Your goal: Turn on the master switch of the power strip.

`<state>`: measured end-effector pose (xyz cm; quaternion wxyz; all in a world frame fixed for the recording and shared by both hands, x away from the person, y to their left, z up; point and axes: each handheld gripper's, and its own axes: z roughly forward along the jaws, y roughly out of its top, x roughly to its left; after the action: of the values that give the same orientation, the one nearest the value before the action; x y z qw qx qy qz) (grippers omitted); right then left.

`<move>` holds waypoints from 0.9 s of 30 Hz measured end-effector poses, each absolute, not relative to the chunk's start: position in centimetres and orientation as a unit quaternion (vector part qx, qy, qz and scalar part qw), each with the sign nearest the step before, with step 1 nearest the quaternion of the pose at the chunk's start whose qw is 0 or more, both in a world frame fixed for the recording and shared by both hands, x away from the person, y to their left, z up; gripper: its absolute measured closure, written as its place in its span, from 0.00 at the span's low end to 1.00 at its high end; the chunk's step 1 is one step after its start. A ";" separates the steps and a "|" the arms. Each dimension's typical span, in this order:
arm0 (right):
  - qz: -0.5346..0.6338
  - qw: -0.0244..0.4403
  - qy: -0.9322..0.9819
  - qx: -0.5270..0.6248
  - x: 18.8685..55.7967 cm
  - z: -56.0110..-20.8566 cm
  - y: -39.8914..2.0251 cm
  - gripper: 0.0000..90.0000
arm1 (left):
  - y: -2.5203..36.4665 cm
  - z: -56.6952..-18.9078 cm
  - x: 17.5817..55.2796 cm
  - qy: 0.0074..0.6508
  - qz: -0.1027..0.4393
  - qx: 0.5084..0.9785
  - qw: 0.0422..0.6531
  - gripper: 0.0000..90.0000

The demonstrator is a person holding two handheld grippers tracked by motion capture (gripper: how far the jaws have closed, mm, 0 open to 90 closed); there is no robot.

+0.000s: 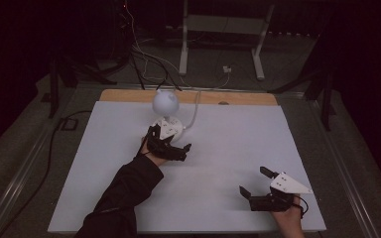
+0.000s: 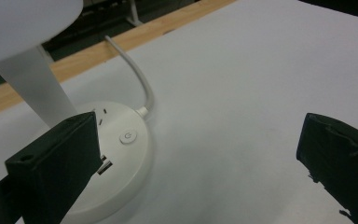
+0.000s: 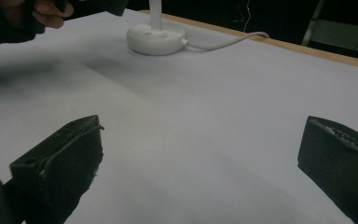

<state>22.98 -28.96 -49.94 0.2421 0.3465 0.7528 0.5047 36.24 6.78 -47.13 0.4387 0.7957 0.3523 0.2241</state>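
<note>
The left tool (image 1: 171, 144) hovered spread wide beside the lamp base (image 2: 121, 154), its power button (image 2: 127, 137) at twelve o'clock. The right tool (image 1: 255, 184) lay spread on the tabletop (image 1: 228, 148). A careless press could likely tip the lamp.

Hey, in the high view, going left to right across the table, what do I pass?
Left claw at the white desk lamp's base → bare white table sheet → right claw, open, near the table's front right corner.

A dim, dark room. Beyond the white-topped counter (image 1: 228, 163), at twelve o'clock, a white metal stand (image 1: 223, 29) rests on grey floor (image 1: 287, 69); cables (image 1: 144, 54) trail at eleven.
</note>
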 end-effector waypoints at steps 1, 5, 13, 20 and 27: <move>0.505 0.242 0.753 0.346 23.0 -49.9 -29.0 0.00 | 6.8 -47.4 36.6 0.355 0.235 0.794 0.434 0.00; 0.507 0.241 0.752 0.346 23.0 -49.9 -29.0 0.00 | 6.7 -47.9 36.9 0.360 0.240 0.793 0.430 0.03; 0.507 0.242 0.751 0.347 23.0 -49.9 -29.1 0.00 | 6.4 -48.5 37.8 0.369 0.259 0.794 0.408 0.09; 0.508 0.240 0.751 0.347 23.0 -50.0 -29.1 0.00 | 6.5 -48.6 38.6 0.382 0.264 0.787 0.406 0.23; 0.507 0.238 0.752 0.347 23.0 -50.0 -29.1 0.00 | 6.5 -48.6 39.1 0.393 0.278 0.778 0.404 0.41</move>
<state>23.02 -29.07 -50.02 0.2381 0.3472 0.7520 0.5072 39.15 6.48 -48.59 0.4043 0.7777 0.3931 0.2778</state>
